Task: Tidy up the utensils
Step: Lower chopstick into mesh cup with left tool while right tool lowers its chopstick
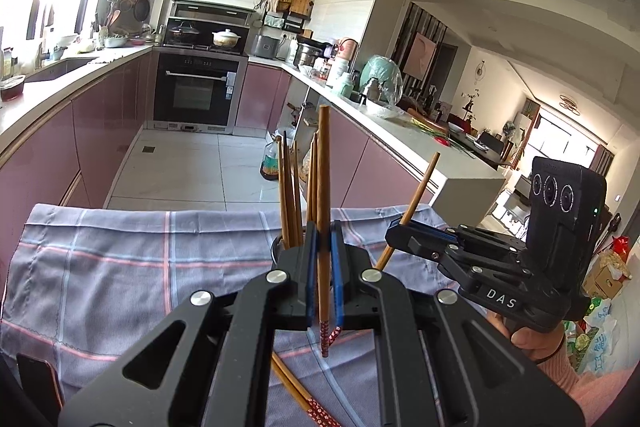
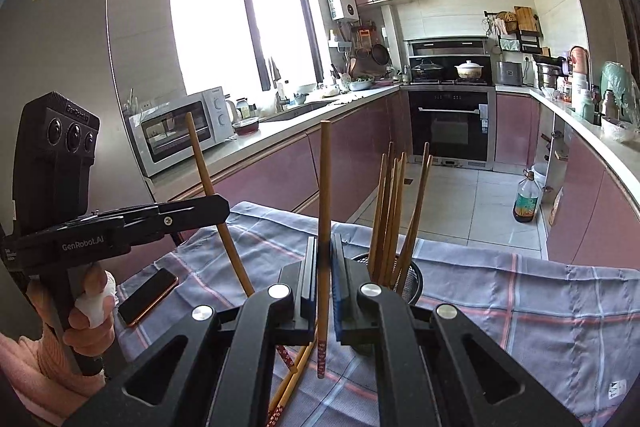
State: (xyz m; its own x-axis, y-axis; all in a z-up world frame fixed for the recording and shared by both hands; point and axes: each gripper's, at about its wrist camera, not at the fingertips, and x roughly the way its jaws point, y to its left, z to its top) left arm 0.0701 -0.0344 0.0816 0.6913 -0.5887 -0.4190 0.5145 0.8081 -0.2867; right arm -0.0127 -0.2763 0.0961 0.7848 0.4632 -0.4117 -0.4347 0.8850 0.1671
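Left wrist view shows the left gripper (image 1: 324, 267) pinching one upright chopstick (image 1: 323, 187) just beside the holder (image 2: 412, 277) of others, the right gripper (image 2: 325, 267) pinching another; these probably handle light, stiff and slick, best held mid-shaft.

A plaid cloth (image 2: 520, 303) is spread over the table. A phone (image 2: 147, 295) is laid near the cloth's left edge. A microwave (image 2: 182, 129) and a red bowl (image 2: 245, 126) are set on the left counter, near the window (image 2: 236, 23). Two pots (image 2: 470, 69) are placed on the stove above the oven (image 2: 450, 125). An oil bottle (image 2: 527, 201) is stood on the floor.
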